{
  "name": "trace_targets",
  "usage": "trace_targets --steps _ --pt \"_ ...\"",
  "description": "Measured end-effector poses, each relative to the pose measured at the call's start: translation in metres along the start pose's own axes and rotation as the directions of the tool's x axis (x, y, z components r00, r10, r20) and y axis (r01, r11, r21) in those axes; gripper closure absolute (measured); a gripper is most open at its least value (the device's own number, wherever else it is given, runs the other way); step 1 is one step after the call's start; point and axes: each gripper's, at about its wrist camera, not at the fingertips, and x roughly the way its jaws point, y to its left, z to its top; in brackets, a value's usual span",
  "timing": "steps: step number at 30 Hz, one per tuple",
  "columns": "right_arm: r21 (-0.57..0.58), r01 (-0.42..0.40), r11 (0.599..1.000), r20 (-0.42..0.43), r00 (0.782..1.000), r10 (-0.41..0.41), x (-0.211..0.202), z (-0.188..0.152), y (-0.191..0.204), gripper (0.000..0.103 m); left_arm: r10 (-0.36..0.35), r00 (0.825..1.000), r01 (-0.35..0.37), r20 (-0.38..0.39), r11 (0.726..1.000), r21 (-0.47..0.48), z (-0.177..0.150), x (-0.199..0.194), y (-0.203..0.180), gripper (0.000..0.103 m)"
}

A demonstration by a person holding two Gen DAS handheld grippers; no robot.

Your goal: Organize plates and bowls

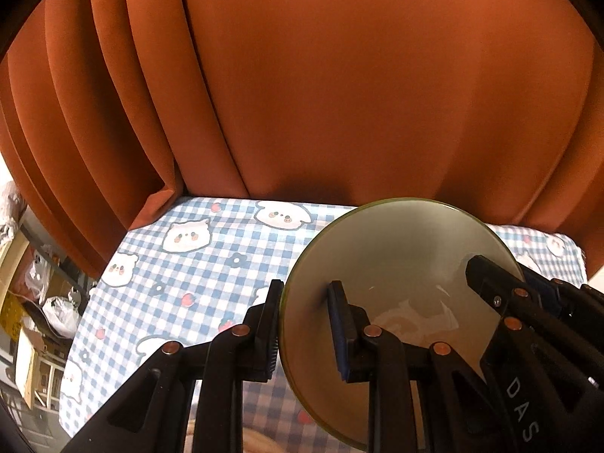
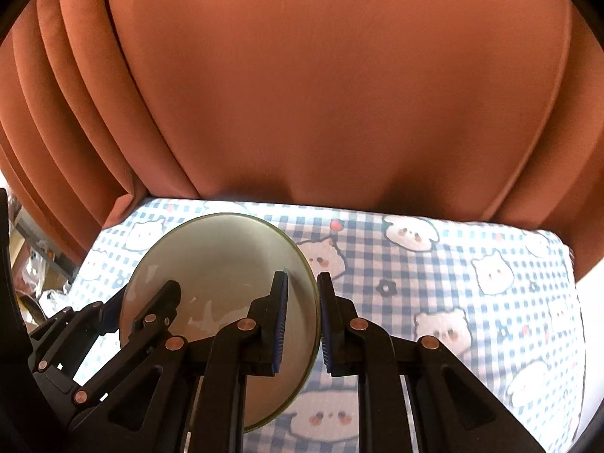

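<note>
Both tools (image 1: pixel 304 324) clamp the bowl (image 1: pixel 392 264) above the checked cloth (image 1: pixel 181 275).

A rust-orange curtain (image 1: pixel 339 94) hangs in deep folds behind the surface (image 1: pixel 196 264), which wears a blue-and-white checked cloth printed with bear faces and strawberries. Cluttered shelves and plastic bags (image 1: pixel 56 309) show at far left.

Bench (image 2: pixel 434 275) spread edge to edge with a blue-and-white checked tablecloth (image 1: pixel 211 264) printed with white bear faces, small flowers and strawberries, its far edge touching the orange curtain (image 1: pixel 339 94).
</note>
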Motion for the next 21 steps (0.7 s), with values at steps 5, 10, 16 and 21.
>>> trace_targets --steps 5,10,16,21 --pt "0.043 0.035 0.998 0.024 0.999 -0.036 -0.033 -0.024 0.004 0.084 -0.038 0.999 0.037 0.015 0.999 0.035 -0.018 -0.026 0.001 0.081" --pt "0.077 0.064 0.995 0.036 0.997 -0.067 -0.056 -0.050 0.006 0.084 -0.072 0.997 0.070 0.028 0.995 0.065 -0.040 -0.047 0.004 0.081" --pt "0.097 0.096 0.991 0.050 0.994 -0.101 -0.085 -0.077 0.010 0.084 -0.107 0.993 0.102 0.040 0.990 0.101 -0.061 -0.068 0.008 0.081" --pt "0.112 0.115 0.987 0.075 0.989 -0.124 -0.108 -0.095 0.010 0.084 -0.129 0.990 0.120 0.065 0.985 0.128 -0.073 -0.082 0.009 0.081"
